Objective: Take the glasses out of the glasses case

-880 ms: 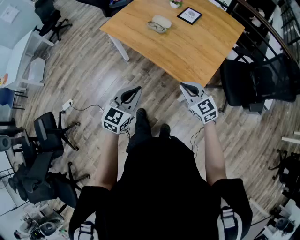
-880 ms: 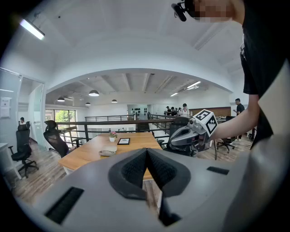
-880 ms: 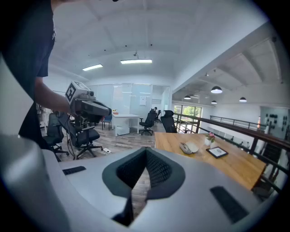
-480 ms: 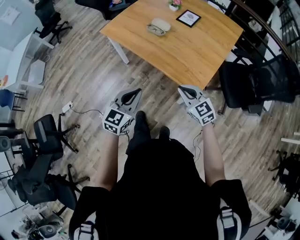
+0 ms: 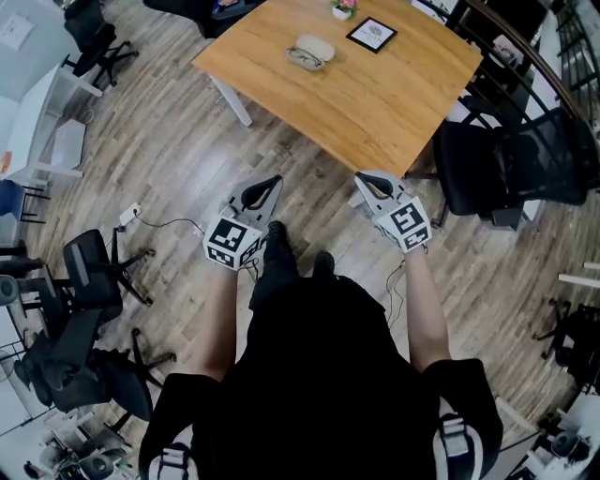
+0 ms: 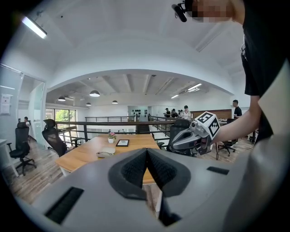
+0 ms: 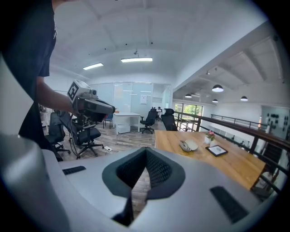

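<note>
- the left tool [image 5: 270,180] and right tool [image 5: 362,177] are held with jaws pressed together, nothing between them, over the floor [image 5: 169,141] short of the tabletop [image 5: 375,103].
- the case [image 5: 317,45] is seen far across the tabletop, the glasses [image 5: 302,58] just beside it.

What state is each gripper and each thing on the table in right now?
left gripper: shut, empty, short of the table.
right gripper: shut, empty, short of the table.
glasses case: on the table, untouched; too small to tell whether open or shut.
glasses: seem to lie on the table right beside the case, not inside it.
flower pot: upright at the table's far edge.
</note>
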A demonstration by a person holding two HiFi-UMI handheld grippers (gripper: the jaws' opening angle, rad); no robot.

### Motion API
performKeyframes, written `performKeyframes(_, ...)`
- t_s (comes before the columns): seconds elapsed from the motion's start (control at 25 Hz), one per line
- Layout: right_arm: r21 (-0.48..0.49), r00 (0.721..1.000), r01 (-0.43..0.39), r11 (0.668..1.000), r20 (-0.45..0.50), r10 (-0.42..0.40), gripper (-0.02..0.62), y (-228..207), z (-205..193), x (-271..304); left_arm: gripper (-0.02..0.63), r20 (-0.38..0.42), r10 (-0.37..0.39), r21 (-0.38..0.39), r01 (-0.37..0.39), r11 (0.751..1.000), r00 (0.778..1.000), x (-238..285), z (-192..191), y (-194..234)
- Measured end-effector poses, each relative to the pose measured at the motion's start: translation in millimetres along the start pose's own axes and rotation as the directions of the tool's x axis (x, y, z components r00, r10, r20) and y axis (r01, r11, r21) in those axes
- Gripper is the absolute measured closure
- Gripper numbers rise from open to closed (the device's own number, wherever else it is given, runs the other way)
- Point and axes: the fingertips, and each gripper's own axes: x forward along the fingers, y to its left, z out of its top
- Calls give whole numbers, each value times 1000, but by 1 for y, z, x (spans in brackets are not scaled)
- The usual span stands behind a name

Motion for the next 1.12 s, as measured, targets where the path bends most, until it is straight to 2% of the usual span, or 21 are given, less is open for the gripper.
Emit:
performKeyframes(0.48,-22,1000,3,1000,6,-3,588,-7,-2,5,584,25,-19,-15,19,1000,1000,8,5,0)
performKeyframes(0.72,-16,1000,4,1000,13,-3,586,-8,6,10,584,20,0,-10,0,1000,1000,8,4,8)
performKeyframes(0.92,-26,1000,3,1000,13,-3,533,-9,12,16,581,7,15,-10,-15,1000,1000,8,1,17)
performKeyframes(0.96,-27,1000,4,1000,12,-4,520,-10,14,17,563,6,32,-8,-32,999,999,8,0,21)
performKeyframes(1.04,-25,1000,1,1000,9,-1,483,-10,12,19,467,5,58,-14,-58,998,998,7,0,28)
performKeyframes(1.12,-20,1000,3,1000,13,-2,452,-11,11,21,439,3,64,-18,-64,998,998,7,0,33)
